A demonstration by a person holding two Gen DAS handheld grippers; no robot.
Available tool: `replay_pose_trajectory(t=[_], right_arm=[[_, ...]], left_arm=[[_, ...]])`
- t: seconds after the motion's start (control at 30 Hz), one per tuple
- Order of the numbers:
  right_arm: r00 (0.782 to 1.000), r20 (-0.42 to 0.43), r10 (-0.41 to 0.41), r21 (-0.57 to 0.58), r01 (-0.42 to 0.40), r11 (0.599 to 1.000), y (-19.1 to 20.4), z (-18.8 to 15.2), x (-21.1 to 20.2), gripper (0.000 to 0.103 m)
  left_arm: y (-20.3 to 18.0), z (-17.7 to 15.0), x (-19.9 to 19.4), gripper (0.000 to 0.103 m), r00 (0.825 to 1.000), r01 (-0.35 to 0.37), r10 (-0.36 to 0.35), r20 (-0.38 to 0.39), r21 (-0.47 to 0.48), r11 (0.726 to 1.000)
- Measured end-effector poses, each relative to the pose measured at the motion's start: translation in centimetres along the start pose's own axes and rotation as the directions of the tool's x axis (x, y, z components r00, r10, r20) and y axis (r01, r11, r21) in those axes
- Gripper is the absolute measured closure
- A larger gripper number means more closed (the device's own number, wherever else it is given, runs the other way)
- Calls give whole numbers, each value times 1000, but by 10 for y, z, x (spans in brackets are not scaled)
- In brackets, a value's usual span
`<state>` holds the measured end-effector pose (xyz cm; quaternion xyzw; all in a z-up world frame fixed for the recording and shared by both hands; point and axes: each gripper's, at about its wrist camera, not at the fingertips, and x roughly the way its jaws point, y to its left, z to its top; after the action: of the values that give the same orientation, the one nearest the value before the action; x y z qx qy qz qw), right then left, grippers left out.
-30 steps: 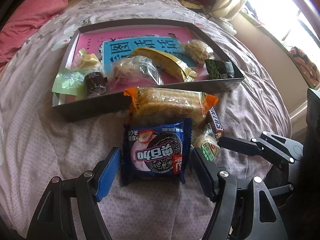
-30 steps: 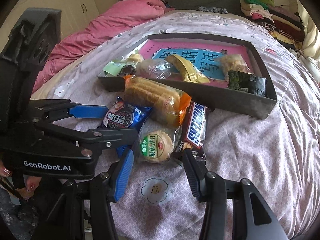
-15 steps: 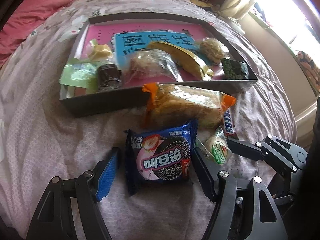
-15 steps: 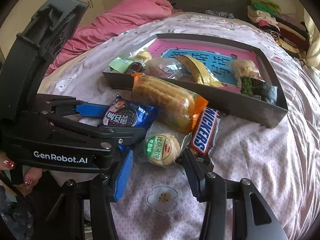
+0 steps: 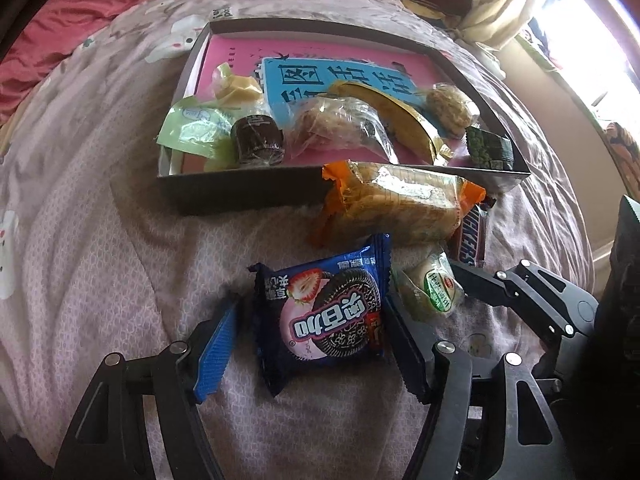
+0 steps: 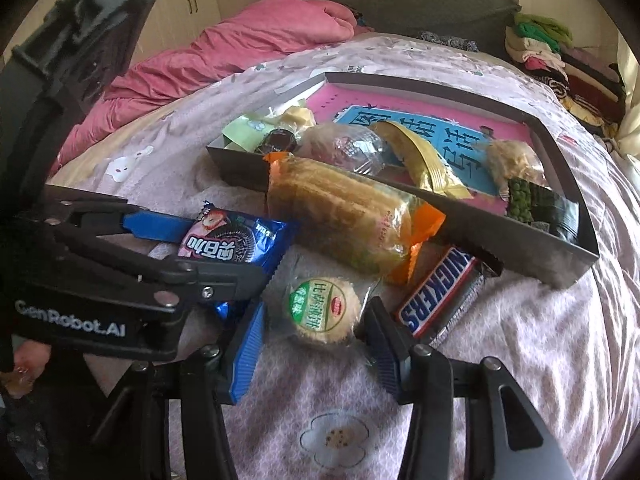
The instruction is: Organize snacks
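Observation:
A blue strawberry sandwich-cookie pack [image 5: 324, 312] lies on the bedspread between the fingers of my left gripper [image 5: 310, 308]. Its jaws are closing: the right pad touches the pack's edge, while the blue left pad [image 5: 216, 350] stands clear of it. In the right wrist view a round cookie with a green label [image 6: 324, 312] sits between the fingers of my right gripper [image 6: 316, 308], and neither pad presses on it. An orange-ended cracker pack [image 6: 344, 216] and a Snickers bar [image 6: 436, 296] lie just beyond, against the grey box [image 5: 240, 192].
The box holds a pink and blue book and several wrapped snacks, among them a dark cupcake [image 5: 258, 140] and a gold packet [image 5: 400, 120]. My left gripper [image 6: 226, 252] crowds in beside the right one. A pink duvet [image 6: 240, 48] lies at the bed's far left.
The right gripper has moved forward and down around the round cookie. The left view has rolled slightly, and the left jaws stand a little narrower about the blue pack.

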<state>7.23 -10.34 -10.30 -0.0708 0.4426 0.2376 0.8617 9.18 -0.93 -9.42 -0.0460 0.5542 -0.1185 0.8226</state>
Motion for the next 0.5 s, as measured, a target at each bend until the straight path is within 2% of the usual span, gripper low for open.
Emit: replay_pose_trajectory(t=[0.17,0.33,0.5], right_arm=[[1000,7,0,-8,0,1000,0,1,0,57],[997,18,-73,-66,74,995,3,-4,-14,57],[995,55,-78,-7,78,997,-12,-3,-32,57]], left_arm=[[0,-2,0,34,1000,8,-8,0,-6,1000],[-2,-3,0,40,1000,21,-21,5,-9,1000],[-2,-4,2,44,1000,28,-28,10,-24,999]])
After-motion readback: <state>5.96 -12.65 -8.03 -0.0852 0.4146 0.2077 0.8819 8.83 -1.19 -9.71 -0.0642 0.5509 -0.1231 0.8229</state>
